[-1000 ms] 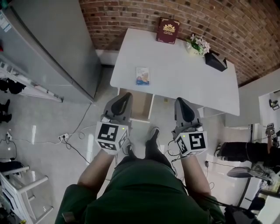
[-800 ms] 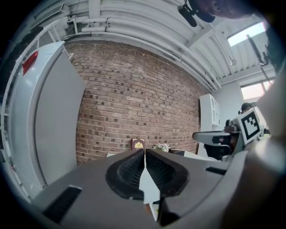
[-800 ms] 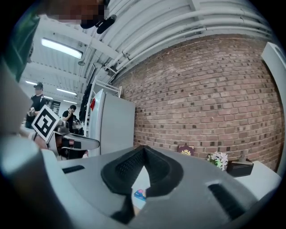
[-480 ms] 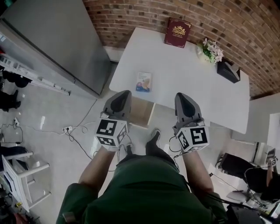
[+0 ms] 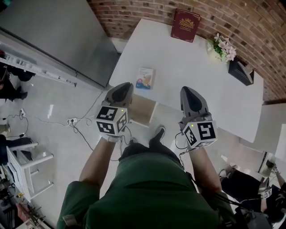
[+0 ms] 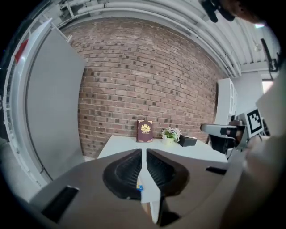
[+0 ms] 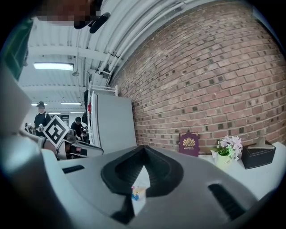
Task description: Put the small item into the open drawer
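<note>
Left gripper [image 5: 120, 91], right gripper [image 5: 191, 93] pressed together, empty. Small blue-white flat packet [image 5: 145, 78] on white worktop [image 5: 187, 67], 1 o'clock of left gripper; open wooden drawer [image 5: 142, 111] at 4 o'clock.

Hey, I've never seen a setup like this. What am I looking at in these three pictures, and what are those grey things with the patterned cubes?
Those are hand-held tools, not a robot. A person holds a left gripper and a right gripper, each with two jaws and a marker cube. One picture comes from a camera on the person's head, looking down. The other two come from a camera on each gripper, looking along its jaws. Ahead is a white table by a brick wall. On it are a small packet, a dark red book, a flower pot and a black box. An open drawer shows under the near edge. Both pairs of jaws are shut and hold nothing.
</note>
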`<state>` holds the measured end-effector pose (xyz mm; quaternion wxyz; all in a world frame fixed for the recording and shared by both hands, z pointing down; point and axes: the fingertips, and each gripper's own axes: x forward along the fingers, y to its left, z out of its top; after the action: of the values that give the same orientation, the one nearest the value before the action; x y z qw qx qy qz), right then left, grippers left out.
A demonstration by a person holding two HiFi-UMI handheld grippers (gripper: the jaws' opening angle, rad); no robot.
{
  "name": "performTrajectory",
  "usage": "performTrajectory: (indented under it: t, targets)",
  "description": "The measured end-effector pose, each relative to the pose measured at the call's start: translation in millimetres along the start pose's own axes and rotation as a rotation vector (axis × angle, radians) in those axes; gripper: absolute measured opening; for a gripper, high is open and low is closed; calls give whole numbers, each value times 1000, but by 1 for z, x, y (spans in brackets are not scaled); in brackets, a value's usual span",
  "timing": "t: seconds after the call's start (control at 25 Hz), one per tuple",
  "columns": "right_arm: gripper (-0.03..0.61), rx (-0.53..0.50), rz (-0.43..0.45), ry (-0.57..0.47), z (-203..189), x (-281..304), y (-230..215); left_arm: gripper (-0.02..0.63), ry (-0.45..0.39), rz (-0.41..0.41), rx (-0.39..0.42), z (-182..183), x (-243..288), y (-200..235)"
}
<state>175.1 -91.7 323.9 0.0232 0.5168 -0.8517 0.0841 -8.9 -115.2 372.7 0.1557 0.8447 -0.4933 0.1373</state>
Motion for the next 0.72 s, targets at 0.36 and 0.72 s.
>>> performTrajectory:
  t: [0.36, 0.72]
  targets:
    - [4, 54, -27, 17, -13, 5, -20, 122, 187, -51, -87, -34, 47, 24]
    - [4, 105, -162, 37, -26, -5, -46, 160, 435, -133, -163, -106, 110, 49]
